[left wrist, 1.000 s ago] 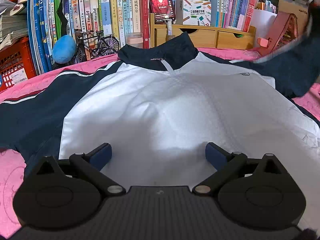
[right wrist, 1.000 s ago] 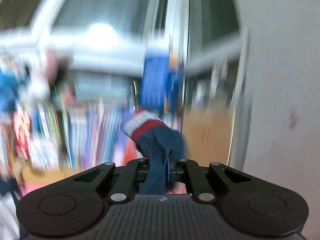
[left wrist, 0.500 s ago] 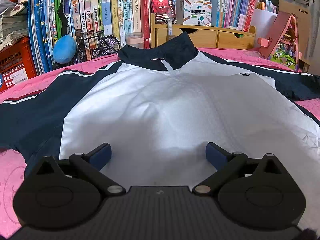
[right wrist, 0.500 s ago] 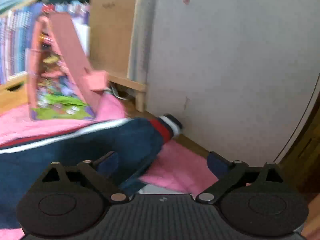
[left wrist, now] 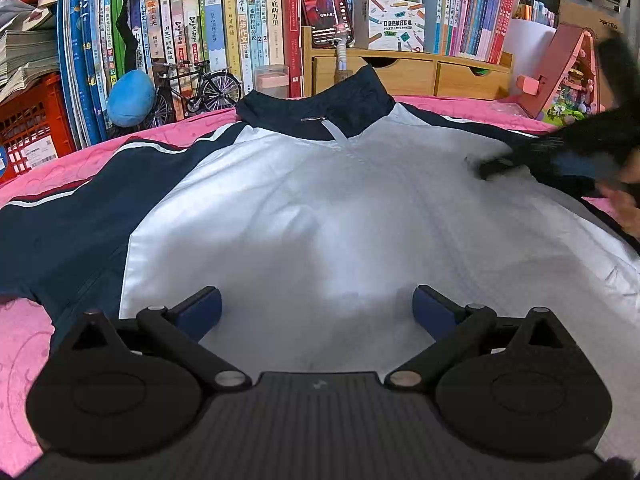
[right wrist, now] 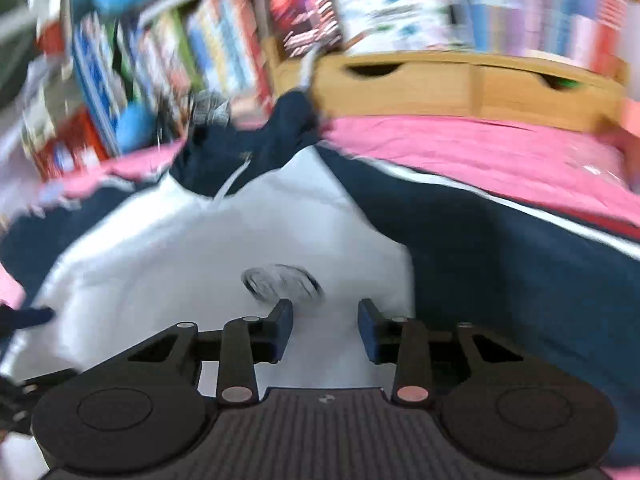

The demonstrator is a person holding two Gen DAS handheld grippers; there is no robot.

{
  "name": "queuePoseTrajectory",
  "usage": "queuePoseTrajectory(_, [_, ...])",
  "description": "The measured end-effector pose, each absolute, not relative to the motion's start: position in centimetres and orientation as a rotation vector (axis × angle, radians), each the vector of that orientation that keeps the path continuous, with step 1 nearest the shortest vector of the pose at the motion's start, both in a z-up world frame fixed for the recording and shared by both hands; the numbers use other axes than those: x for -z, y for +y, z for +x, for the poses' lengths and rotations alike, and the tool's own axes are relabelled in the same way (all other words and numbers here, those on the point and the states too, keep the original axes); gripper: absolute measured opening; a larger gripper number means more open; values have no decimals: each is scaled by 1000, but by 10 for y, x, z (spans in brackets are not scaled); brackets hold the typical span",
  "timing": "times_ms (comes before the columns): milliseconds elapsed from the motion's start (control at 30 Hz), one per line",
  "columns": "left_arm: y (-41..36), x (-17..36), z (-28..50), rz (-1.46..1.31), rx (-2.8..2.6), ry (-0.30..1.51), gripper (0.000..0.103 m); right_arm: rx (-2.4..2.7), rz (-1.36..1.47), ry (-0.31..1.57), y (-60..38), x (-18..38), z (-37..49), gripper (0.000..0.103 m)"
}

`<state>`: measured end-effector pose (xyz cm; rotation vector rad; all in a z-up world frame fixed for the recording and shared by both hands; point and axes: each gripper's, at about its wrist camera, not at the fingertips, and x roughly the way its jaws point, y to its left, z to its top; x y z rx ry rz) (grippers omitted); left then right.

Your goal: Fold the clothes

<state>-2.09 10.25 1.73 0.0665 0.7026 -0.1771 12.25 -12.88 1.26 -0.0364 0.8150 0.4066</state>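
Looking first through the left wrist view, the jacket [left wrist: 320, 208] lies spread face up across the pink bedcover [left wrist: 60, 168], collar toward the bookshelf [left wrist: 240, 20] at the top of the frame. A second ago its right-hand sleeve hung lifted in the upper right corner; half a second ago it lay flat along the right edge with nothing over it. Now the right gripper [left wrist: 496, 168] has swept in from the right edge, blurred, low over the white chest panel, with part of a hand [left wrist: 624, 204] behind it. The left gripper [left wrist: 316, 308] sits at the bottom of the frame exactly as before, jaws spread wide with bare white fabric between them and nothing grasped.

Through the right wrist view everything is smeared by motion. A second ago this gripper [right wrist: 325, 328] was pinched on the sleeve cuff up in the air; half a second ago it had let go, with the sleeve laid on the cover. Now it points down at the jacket's [right wrist: 200, 264] white panel near a round printed logo [right wrist: 280, 280], the navy sleeve [right wrist: 500, 248] running off to the right. Its jaws are closing, a narrow gap left, and nothing is between them yet. The sleeve looks laid out, so the garment seems ready for a first fold, likely from this shoulder side.
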Motion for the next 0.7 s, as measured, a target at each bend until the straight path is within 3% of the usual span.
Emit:
queuePoseTrajectory(100, [102,-17,-21,66,177,701,103,-318,-185,727,-104,-4,156,32])
queuePoseTrajectory(367, [104,-18,-21,49,176,702,103,-61,-79,777,-108,-1,256,36])
queuePoseTrajectory(567, [105,-19,-21,35,176,702,103,-298,-58,709,-96,-49,176,41])
queuePoseTrajectory(700, [104,-19,-21,36,169,702,103,-406,-174,808,-66,-29,146,37])
